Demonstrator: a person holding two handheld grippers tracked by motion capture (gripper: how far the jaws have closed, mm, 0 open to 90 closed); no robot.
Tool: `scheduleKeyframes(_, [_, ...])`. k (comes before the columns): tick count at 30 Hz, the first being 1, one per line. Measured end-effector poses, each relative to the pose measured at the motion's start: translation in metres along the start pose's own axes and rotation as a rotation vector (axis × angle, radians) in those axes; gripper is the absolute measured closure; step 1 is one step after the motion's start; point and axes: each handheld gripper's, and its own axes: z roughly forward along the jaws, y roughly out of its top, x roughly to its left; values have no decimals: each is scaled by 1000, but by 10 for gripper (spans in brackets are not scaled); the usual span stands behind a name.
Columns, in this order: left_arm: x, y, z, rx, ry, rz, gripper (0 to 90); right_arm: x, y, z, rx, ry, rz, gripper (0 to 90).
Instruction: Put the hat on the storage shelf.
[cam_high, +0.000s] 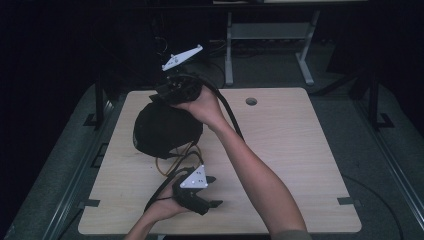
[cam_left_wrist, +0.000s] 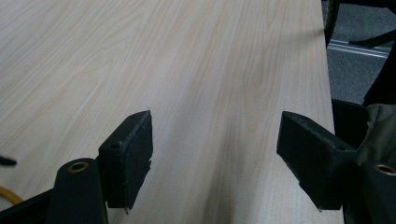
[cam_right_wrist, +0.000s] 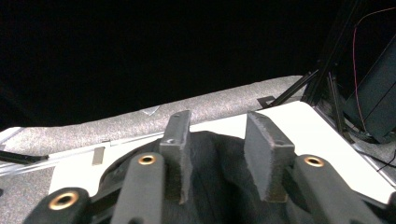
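Observation:
A round black fabric thing, shaped like a cap or soft pouch, lies on the left half of the light wooden table. My right gripper is held over its far edge, tilted down onto it. In the right gripper view the right gripper has its jaws a narrow gap apart, with the black fabric directly under and between them. My left gripper rests near the table's front edge, pointing right. The left gripper is wide open over bare wood.
An orange cable loop lies just in front of the black thing. A round hole is in the table's far side. A grey desk frame stands beyond the table. The right edge of the table drops to grey floor.

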Motion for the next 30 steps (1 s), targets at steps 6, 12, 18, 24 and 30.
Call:
scheduleKeyframes(6, [2,-2,-2,-3,11,-12,268,-5,-6,-15,-3,14,27,507])
scheduleKeyframes(12, [2,-2,-2,-13,16,-32,267,-9,-11,-25,-2,11,39,450])
scheduleKeyframes(18, [3,-2,-2,-23,21,-43,265,-14,-19,-36,-6,4,69,398])
scheduleKeyframes(24, [3,-2,-2,-17,22,-42,262,-18,-24,-47,-11,4,85,355])
scheduleKeyframes(30, [3,-2,-2,-19,26,-41,257,-22,-31,-58,-18,-6,109,331])
